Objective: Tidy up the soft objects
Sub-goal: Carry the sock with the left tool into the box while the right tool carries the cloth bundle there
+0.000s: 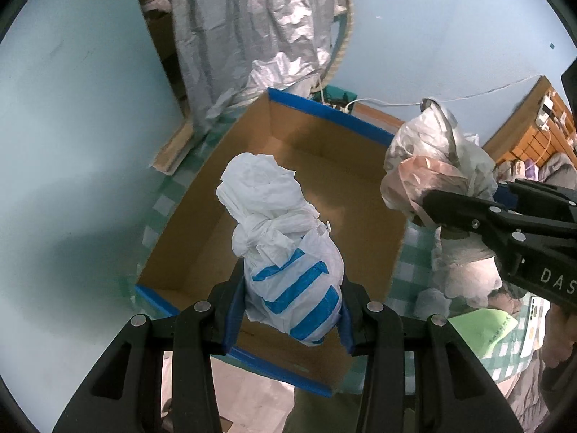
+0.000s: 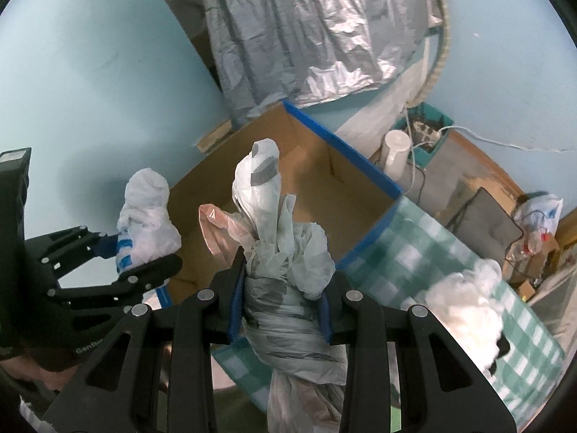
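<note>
An open cardboard box [image 1: 202, 231] with blue-taped rims stands on a green checked cloth; nothing lies on the part of its floor that shows. Over it, my left gripper [image 1: 292, 306] is shut on a knotted white plastic bag with blue stripes [image 1: 288, 252]. That bag [image 2: 148, 223] and the left gripper [image 2: 133, 256] also show at the left of the right wrist view. My right gripper [image 2: 283, 306] is shut on a twisted bundle of grey and pink plastic bags [image 2: 277, 252]. In the left wrist view this bundle [image 1: 429, 158] and the right gripper [image 1: 443, 213] hang beside the box's right wall.
White fluffy stuffing [image 2: 468, 299] lies on the checked cloth [image 2: 425, 249] right of the box. A silver crinkled cover [image 2: 306, 36] hangs behind the box against the pale blue wall. A white cup [image 2: 395, 153], cables and a wooden shelf [image 1: 533, 133] stand further right.
</note>
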Motion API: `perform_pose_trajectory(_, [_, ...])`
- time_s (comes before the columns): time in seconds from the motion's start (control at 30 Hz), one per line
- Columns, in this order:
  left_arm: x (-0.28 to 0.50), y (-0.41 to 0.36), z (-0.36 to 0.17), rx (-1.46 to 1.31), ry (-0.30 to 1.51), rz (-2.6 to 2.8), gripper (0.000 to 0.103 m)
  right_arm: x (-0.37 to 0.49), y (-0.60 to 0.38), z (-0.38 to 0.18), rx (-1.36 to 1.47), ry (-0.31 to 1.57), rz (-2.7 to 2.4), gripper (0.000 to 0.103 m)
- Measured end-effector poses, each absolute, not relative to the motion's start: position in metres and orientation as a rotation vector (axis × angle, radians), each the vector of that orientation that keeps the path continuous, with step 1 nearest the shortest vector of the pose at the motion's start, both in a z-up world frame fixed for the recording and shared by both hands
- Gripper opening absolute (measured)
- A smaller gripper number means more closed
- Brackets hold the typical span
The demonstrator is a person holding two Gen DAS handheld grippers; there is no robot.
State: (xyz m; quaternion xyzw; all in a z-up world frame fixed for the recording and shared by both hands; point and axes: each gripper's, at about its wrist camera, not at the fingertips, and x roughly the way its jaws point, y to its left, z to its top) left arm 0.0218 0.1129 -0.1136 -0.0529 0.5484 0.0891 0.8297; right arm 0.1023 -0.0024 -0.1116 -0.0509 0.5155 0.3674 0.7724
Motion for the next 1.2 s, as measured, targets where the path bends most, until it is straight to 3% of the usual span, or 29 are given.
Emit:
perform_pose_trajectory(0.57, [0.038,0.15,-0.142,-0.145,1.213,0.196,0.044,0.128,0.06,-0.135,-0.129,1.2,0.798,0.033])
perform_pose_trajectory(0.63, [0.038,0.15,-0.143,-0.137,1.214,0.198,0.049,0.13,0.063,-0.138,-0.125,1.212,0.784,0.036])
perform_pose_trajectory(0.7, [0.037,0.149,-0.142,-0.119,1.215,0.205,0.064,0.13,0.063,-0.138,-0.127,1.214,0.771,0.036])
perform_pose_trajectory(0.77, [0.034,0.149,-0.139,-0.106,1.202,0.207,0.071,0.129,0.061,-0.138,-0.122,1.214,0.76,0.045])
perform_pose_trajectory(0.83, [0.033,0.149,-0.138,-0.095,1.198,0.205,0.076,0.129,0.059,-0.135,-0.118,1.199,0.739,0.063])
perform_pose_trajectory(0.87, [0.032,0.149,-0.137,-0.088,1.2,0.203,0.077,0.129,0.057,-0.134,-0.117,1.19,0.732,0.066])
perform_pose_trajectory(1.2, [0.027,0.144,-0.129,-0.065,1.194,0.189,0.079,0.126,0.031,-0.12,-0.066,1.175,0.685,0.069])
